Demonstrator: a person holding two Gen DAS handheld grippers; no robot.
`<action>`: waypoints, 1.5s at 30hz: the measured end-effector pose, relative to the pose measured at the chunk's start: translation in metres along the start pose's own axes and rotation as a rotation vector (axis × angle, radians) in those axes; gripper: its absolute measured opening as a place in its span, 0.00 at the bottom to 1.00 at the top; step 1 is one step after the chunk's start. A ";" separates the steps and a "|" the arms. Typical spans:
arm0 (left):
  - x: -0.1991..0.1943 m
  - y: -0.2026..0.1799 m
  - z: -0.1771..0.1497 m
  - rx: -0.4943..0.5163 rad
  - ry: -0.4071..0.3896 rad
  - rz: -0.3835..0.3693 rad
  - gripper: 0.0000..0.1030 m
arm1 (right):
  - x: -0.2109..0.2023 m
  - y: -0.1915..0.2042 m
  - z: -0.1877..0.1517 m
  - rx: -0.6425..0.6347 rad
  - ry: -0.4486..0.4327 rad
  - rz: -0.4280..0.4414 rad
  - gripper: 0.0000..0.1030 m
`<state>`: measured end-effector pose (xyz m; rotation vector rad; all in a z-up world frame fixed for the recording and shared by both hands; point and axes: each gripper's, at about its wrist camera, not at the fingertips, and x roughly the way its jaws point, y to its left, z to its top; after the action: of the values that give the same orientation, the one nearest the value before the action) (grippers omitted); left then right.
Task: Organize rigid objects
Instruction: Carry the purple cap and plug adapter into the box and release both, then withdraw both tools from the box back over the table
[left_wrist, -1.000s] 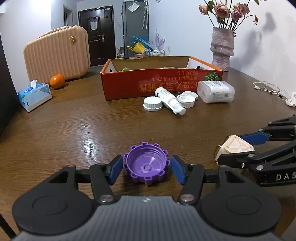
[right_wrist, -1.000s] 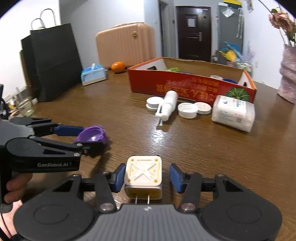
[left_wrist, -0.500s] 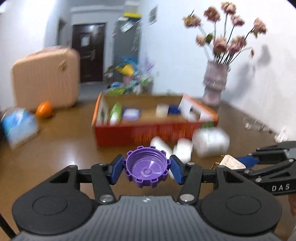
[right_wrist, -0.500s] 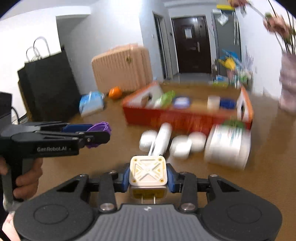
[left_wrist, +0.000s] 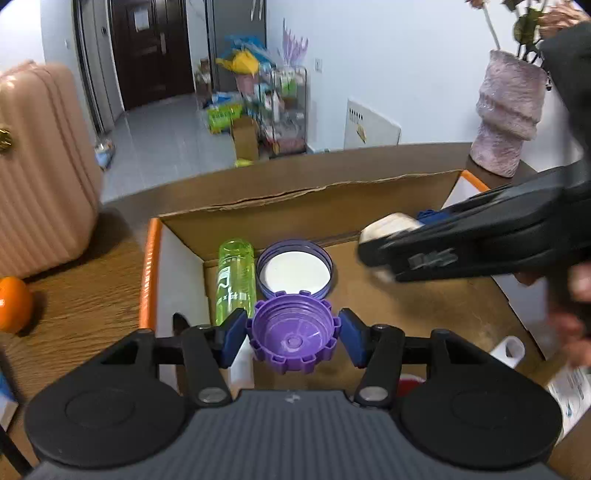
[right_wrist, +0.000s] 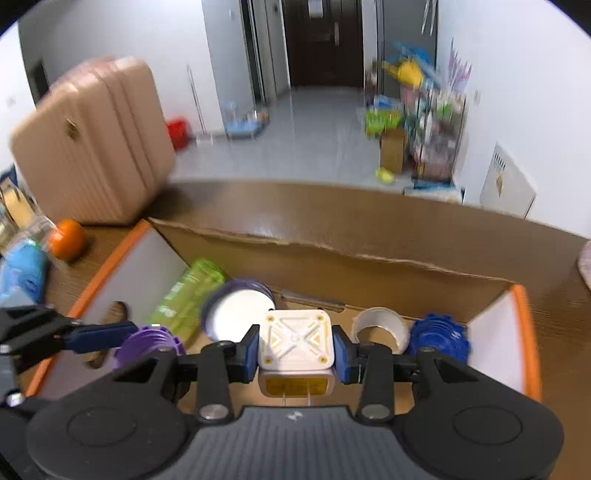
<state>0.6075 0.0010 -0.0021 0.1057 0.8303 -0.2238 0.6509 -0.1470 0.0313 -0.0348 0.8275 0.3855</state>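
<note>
Now the left gripper (left_wrist: 293, 334) has its blue pads pressed against both sides of a purple toothed cap (left_wrist: 293, 338), open side up, held over the near left part of the cardboard box (left_wrist: 314, 206). The right gripper (right_wrist: 295, 349) is clamped on a white square plug adapter (right_wrist: 295, 345), its two metal pins pointing back toward the camera, also above the box interior. In the left wrist view that right gripper reaches in from 3 o'clock, blurred, with the holder's hand (left_wrist: 576, 306) behind it.

Inside the box, at 12 o'clock from the purple cap, lies a round purple-rimmed lid with a white liner (left_wrist: 294, 271), and touching it at its 9 o'clock a green transparent bottle (left_wrist: 236, 280) on its side. In the right wrist view a roll of clear tape (right_wrist: 380, 326) lies at 2 o'clock from the adapter, and a blue toothed cap (right_wrist: 439, 334) just beside it at 3 o'clock, near the box's right wall.

Outside the box, on the wooden table (left_wrist: 85, 295), an orange (left_wrist: 13, 304) sits at 9 o'clock, a pink suitcase (left_wrist: 40, 166) at 10 o'clock, and a mauve vase (left_wrist: 509, 114) at 2 o'clock. The torn far wall of the box stands between the grippers and the far table edge.
</note>
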 end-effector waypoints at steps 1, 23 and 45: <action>0.004 0.004 0.002 -0.016 0.008 -0.002 0.54 | 0.013 -0.001 0.005 -0.005 0.030 -0.009 0.37; -0.146 -0.006 -0.037 -0.120 -0.241 0.198 0.74 | -0.111 -0.023 -0.009 -0.047 -0.090 -0.059 0.72; -0.301 -0.086 -0.269 -0.187 -0.475 0.217 0.96 | -0.291 0.023 -0.276 0.005 -0.490 -0.042 0.87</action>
<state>0.1972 0.0124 0.0397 -0.0336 0.3593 0.0361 0.2688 -0.2683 0.0572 0.0458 0.3435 0.3330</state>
